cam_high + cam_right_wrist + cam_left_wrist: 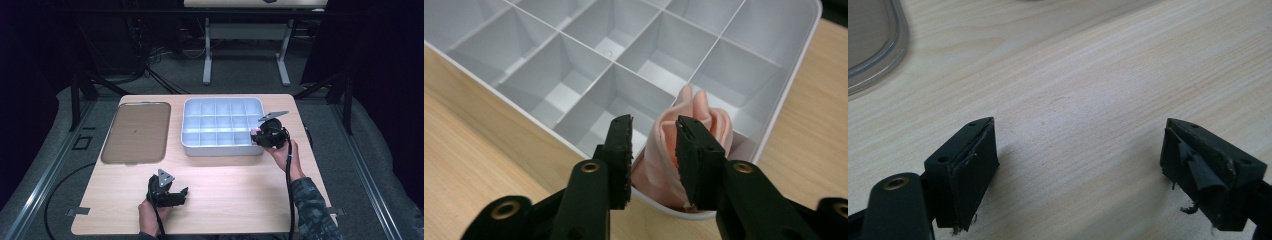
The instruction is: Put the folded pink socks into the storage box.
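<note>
My right gripper has its jaws parted around a pink cloth, which is bunched in the tray's near right corner cell. It looks soft, light and floppy; I'd pinch the thick top fold. My left gripper hangs open over the bare table.

From above I see my left gripper low over the light wooden counter, near its front edge. My right gripper sits at the near right corner of the white compartmented plastic tray, beside a flat brown-grey lid.
</note>
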Demonstrator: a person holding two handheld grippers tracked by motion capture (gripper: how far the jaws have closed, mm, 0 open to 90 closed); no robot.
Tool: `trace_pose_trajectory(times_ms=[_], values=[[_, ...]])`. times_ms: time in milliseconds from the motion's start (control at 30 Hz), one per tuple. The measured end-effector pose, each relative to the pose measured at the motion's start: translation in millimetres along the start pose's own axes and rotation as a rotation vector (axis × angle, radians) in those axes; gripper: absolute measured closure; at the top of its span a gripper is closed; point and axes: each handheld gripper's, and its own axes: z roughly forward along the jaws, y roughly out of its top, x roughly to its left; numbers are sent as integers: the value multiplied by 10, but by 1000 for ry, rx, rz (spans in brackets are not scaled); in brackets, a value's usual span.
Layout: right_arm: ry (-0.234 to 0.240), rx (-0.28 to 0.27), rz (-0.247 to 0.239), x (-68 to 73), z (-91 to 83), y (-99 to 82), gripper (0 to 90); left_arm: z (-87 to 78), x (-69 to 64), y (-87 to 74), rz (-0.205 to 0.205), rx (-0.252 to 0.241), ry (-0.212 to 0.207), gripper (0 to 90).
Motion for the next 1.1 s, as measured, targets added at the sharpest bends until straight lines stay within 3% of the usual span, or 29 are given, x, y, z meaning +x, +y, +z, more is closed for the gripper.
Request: trace_pose_trajectory(times_ms=[133, 233, 400, 500, 733, 1100], values=[[24, -50, 0, 25, -190, -19, 511, 0, -1, 0, 0, -1, 0, 150], [40, -92, 28, 46, -346, -62, 387, 0, 0, 0, 0, 0, 0, 150], [24, -171, 45, 92, -616, -171, 216, 1, 0, 1, -1, 0, 0, 149], [6, -182, 49, 114, -703, -273, 154, 0, 0, 1, 0, 0, 0, 149], [-36, -187, 53, 97, -799, -635, 98, 0, 1, 1, 0, 1, 0, 149], [-96, -117, 132, -63, -723, -1243, 47, 1, -1, 1, -3, 0, 1, 149]])
